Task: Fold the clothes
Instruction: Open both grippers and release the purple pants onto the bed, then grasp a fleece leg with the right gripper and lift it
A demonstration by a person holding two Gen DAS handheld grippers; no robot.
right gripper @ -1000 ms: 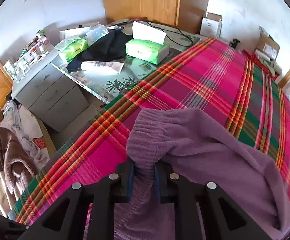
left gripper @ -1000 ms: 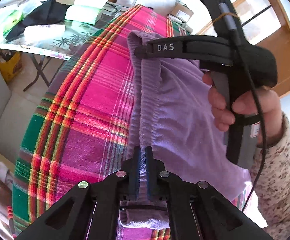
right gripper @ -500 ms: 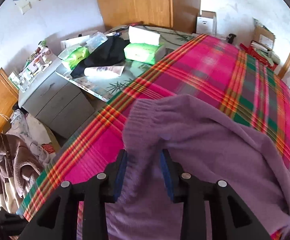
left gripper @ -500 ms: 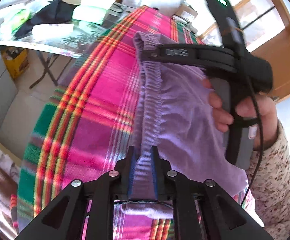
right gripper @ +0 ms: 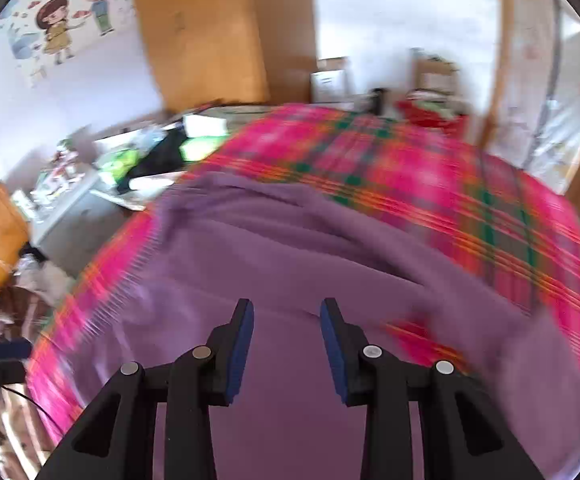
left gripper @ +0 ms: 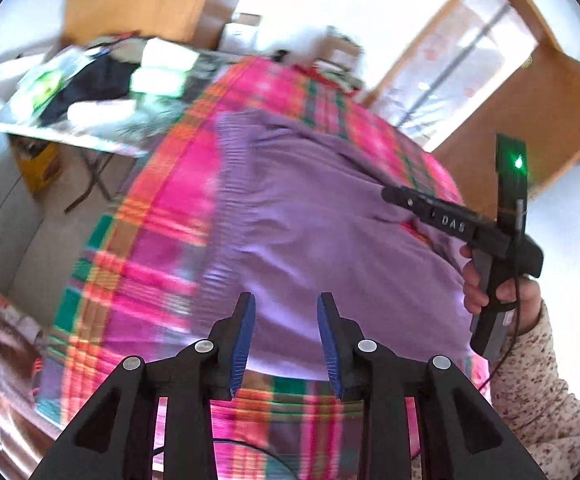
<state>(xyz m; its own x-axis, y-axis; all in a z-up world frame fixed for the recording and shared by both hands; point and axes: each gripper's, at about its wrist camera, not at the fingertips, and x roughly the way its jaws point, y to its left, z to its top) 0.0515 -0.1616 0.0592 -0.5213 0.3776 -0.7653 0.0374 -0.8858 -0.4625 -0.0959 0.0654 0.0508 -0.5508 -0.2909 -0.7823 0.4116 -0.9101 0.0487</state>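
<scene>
My left gripper and right gripper gape wide and empty above the blurred purple garment; its near edge is cut off.

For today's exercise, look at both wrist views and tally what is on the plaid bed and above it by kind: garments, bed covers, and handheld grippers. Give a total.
Purple garments: 1
Plaid bed covers: 1
Handheld grippers: 2, the left gripper and the right gripper, both with jaws apart
Total: 4

I see a sunlit room: white walls, a wooden wardrobe, a cartoon wall sticker, a cluttered side table.
</scene>
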